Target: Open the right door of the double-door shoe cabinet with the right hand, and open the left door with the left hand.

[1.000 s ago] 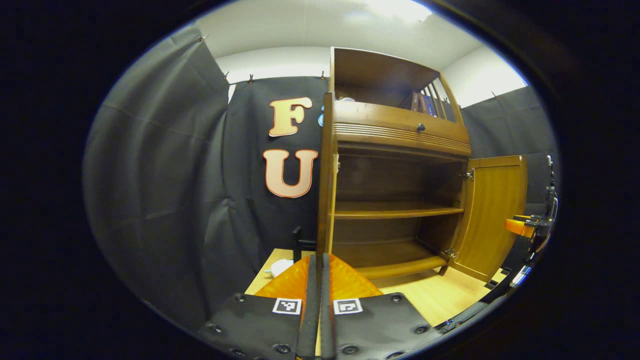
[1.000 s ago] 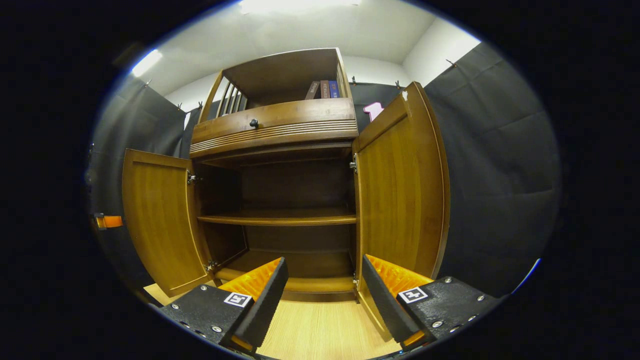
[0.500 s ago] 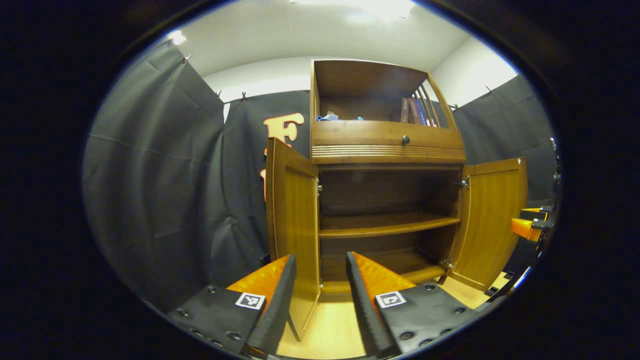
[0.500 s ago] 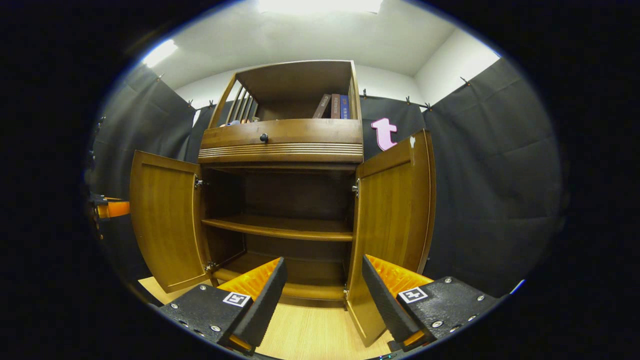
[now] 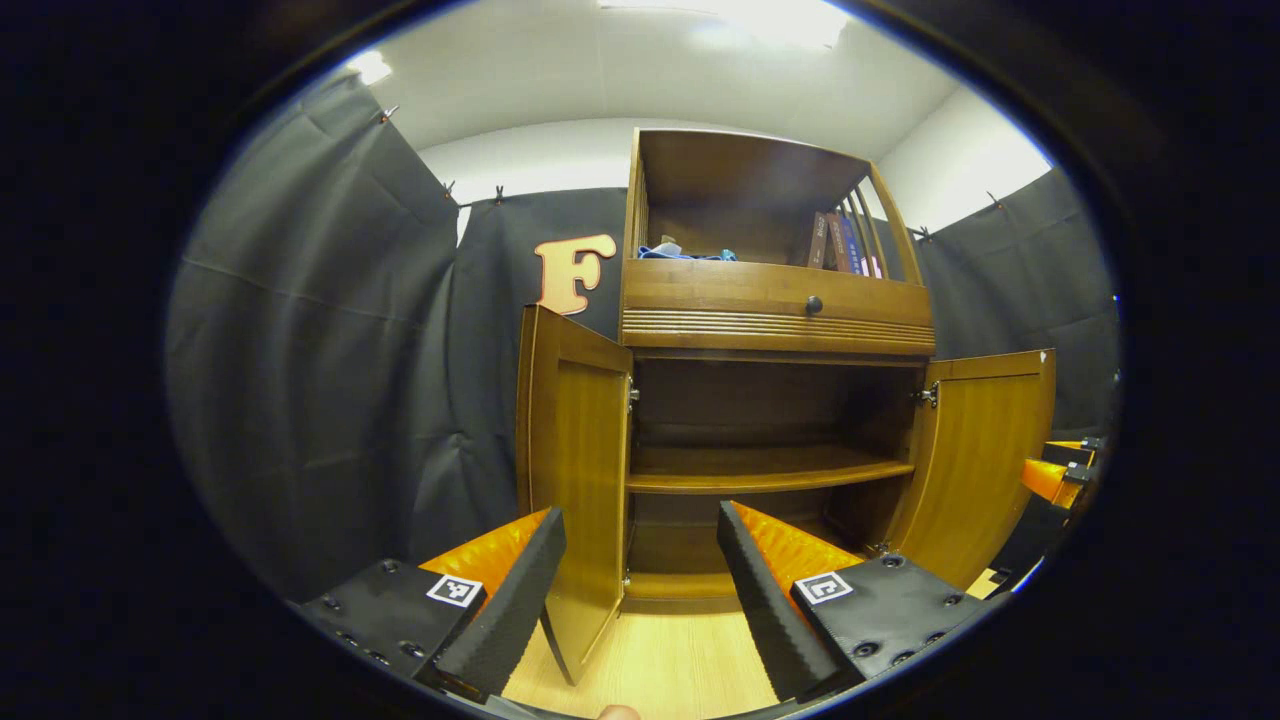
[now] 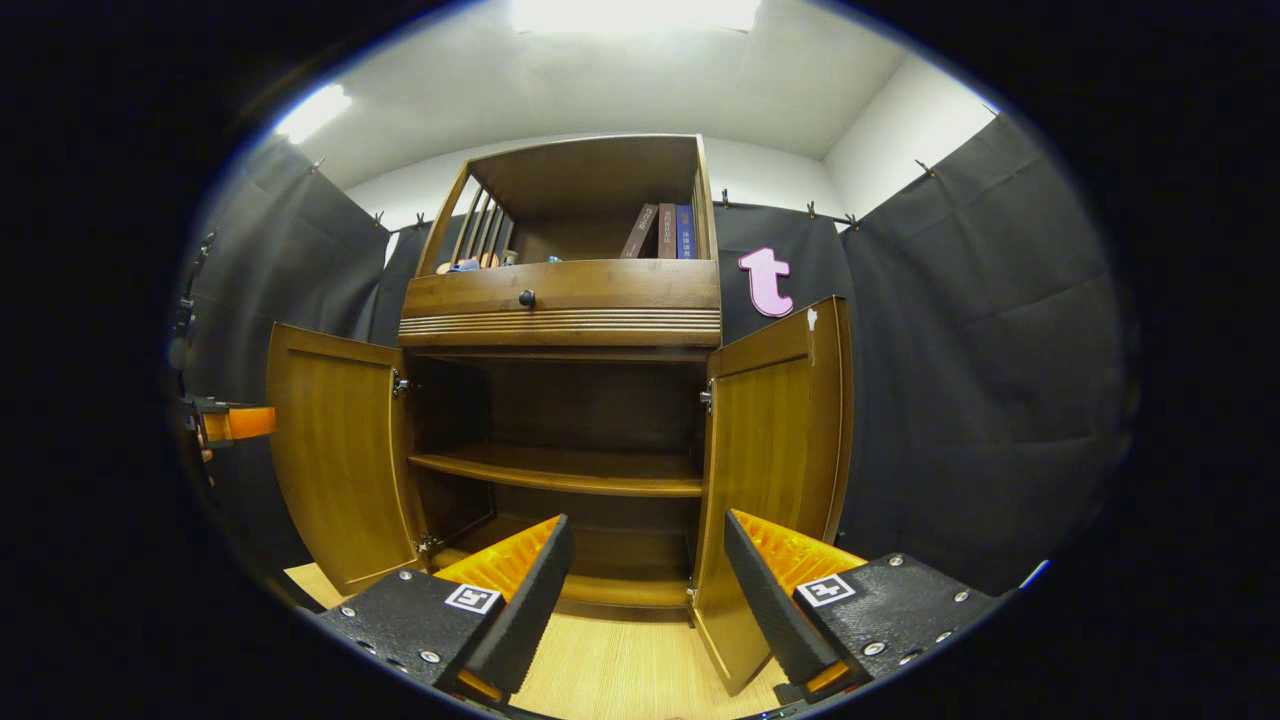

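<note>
Left gripper view shows the shoe cabinet [image 5: 775, 400] on the floor with left door [image 5: 575, 470] and right door [image 5: 975, 455] swung out — stiff, hard wood, best held by the free edge — and both the left gripper [image 5: 640, 590] and right gripper [image 6: 645, 600] are wide, holding nothing.

bright ceiling light [image 6: 630, 12] glares overhead; cabinet interior [image 6: 580, 400] sits shadowed; sharp focus, strong fisheye bending at edges.
</note>
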Motion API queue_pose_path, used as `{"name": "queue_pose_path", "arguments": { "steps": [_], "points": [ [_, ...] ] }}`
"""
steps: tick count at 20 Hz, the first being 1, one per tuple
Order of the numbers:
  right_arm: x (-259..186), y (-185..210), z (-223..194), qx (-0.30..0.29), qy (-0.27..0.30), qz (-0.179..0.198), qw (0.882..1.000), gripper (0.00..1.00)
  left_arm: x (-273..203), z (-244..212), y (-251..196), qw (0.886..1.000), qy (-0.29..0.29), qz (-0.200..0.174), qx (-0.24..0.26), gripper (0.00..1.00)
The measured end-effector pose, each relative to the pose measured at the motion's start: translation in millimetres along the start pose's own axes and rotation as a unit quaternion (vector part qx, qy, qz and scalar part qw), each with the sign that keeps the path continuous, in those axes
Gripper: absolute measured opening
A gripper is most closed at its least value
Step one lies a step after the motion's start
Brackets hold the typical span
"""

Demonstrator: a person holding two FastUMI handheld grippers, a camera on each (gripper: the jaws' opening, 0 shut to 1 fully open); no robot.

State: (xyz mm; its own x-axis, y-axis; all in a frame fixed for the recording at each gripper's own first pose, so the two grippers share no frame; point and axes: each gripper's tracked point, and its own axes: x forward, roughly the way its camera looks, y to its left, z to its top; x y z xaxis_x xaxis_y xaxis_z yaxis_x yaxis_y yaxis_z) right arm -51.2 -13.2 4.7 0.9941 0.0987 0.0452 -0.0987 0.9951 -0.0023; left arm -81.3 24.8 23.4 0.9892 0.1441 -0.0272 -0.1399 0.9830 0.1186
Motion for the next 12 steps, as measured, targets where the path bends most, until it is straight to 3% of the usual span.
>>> {"name": "queue_pose_path", "arguments": {
  "steps": [11, 12],
  "points": [
    [5, 11, -6, -0.002, 0.004, 0.006, 1.0, 0.95, 8, -9, 6, 1.0, 0.007, 0.011, 0.002, 0.96],
    [5, 11, -5, -0.003, 0.003, 0.006, 1.0, 0.92, 7, -8, 8, 1.0, 0.005, 0.013, 0.0, 0.96]
  ]
}}
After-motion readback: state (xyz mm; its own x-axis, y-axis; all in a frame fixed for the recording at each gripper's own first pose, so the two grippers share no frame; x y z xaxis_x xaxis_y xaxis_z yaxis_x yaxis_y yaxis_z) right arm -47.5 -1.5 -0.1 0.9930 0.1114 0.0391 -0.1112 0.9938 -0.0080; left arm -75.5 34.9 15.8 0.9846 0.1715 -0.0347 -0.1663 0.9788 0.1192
